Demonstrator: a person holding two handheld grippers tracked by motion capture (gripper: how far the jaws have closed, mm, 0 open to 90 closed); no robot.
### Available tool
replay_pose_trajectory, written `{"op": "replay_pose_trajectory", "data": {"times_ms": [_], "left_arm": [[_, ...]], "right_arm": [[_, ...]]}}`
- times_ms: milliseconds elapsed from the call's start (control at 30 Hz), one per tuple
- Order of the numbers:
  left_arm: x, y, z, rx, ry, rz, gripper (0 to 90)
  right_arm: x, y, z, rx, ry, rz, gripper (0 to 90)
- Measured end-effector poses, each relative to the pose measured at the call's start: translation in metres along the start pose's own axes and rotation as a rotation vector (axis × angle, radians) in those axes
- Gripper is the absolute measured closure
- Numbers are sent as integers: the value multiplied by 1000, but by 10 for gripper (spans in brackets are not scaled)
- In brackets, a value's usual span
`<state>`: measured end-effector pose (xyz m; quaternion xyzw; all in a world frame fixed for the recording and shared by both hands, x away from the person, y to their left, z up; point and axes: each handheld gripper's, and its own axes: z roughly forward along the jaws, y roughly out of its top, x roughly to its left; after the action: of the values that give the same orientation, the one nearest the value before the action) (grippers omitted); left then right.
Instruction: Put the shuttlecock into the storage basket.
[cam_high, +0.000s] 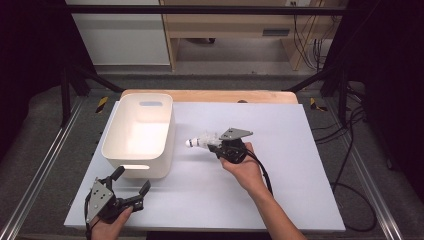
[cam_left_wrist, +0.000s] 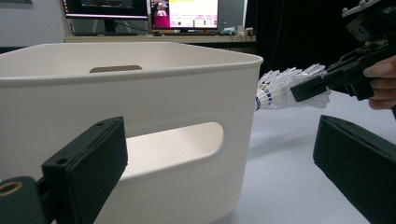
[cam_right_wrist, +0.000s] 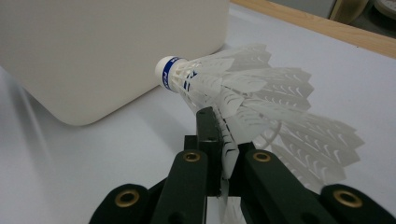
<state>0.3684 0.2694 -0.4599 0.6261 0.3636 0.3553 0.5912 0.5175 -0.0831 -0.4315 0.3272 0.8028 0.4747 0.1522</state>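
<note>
Just beside the white bin (cam_high: 140, 135), the right gripper (cam_high: 216, 146) clamps a shuttlecock's (cam_high: 200, 141) feathers, while the left gripper (cam_high: 132, 187) rests with jaws apart.

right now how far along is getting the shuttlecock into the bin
Done: the right gripper has its jaws shut on the white feathered shuttlecock, lifted off the table. In hand: carrying it, cork end toward the white plastic bin. Left: move over the rim and release.

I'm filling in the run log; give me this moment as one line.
right gripper: shut on shuttlecock, cork toward bin | left gripper: open, holds nothing, by bin | bin: white, on table | shuttlecock: outside bin
</note>
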Motion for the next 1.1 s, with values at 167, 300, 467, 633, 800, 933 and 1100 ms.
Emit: {"op": "replay_pose_trajectory", "data": {"times_ms": [167, 300, 467, 633, 800, 933, 1100], "left_arm": [[0, 0, 0, -1, 1, -1, 31], [1, 0, -1, -3, 3, -2, 31], [1, 0, -1, -3, 2, -1, 31], [1, 0, 0, -4, 4, -2, 31], [1, 0, -1, -3, 3, 0, 31], [1, 0, -1, -3, 6, 0, 32], [1, 0, -1, -4, 7, 2, 31]], "right_arm": [[-1, 5, -7, -7, 1, -3, 895], [1, 11, -13, -13, 2, -9, 895], [4, 22, -20, -23, 3, -18, 895], [5, 35, -27, -35, 0, -30, 895], [6, 46, -33, -46, 0, -42, 895], [7, 55, -38, -61, 0, -50, 895], [9, 68, -43, -74, 2, -63, 895]]}}
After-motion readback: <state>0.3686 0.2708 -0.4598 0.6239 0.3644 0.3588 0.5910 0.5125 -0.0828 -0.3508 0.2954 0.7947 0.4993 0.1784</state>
